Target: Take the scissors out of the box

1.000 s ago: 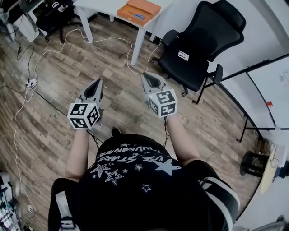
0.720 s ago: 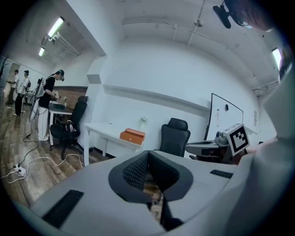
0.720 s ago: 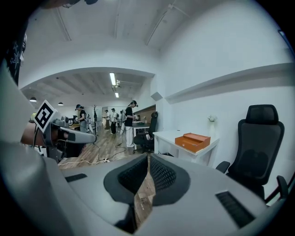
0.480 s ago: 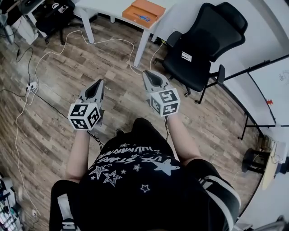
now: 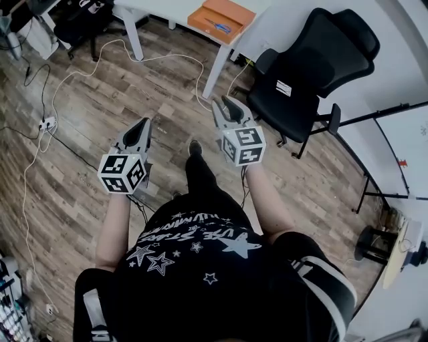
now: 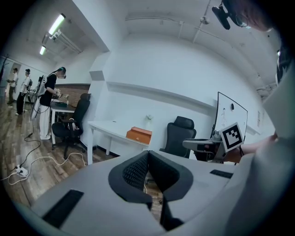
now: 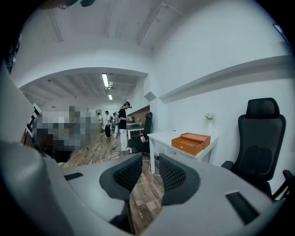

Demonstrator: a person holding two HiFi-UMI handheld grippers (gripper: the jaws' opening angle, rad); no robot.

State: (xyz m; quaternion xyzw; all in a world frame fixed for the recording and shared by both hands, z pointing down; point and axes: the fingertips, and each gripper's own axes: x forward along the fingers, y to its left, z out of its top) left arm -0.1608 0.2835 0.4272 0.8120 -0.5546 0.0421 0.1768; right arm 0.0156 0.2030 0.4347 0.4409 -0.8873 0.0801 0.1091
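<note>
An orange box (image 5: 221, 15) lies open on the white table (image 5: 160, 9) at the top of the head view, with blue-handled scissors (image 5: 219, 25) inside it. The same orange box (image 6: 139, 134) (image 7: 191, 142) shows far ahead in both gripper views. My left gripper (image 5: 142, 127) (image 6: 147, 156) is held over the wood floor, shut and empty. My right gripper (image 5: 227, 105) (image 7: 150, 160) is beside it, a little further forward, and its jaws are opening with nothing between them. Both are well short of the table.
A black office chair (image 5: 307, 67) stands right of the table. White cables (image 5: 100, 57) and a power strip (image 5: 45, 123) lie on the floor at the left. A whiteboard on a stand (image 5: 401, 133) is at the right. People stand at desks (image 6: 48, 99) in the background.
The person has stepped toward the table, a leg now forward between the grippers. Both grippers came closer to the box. The right gripper's jaws have parted slightly.
</note>
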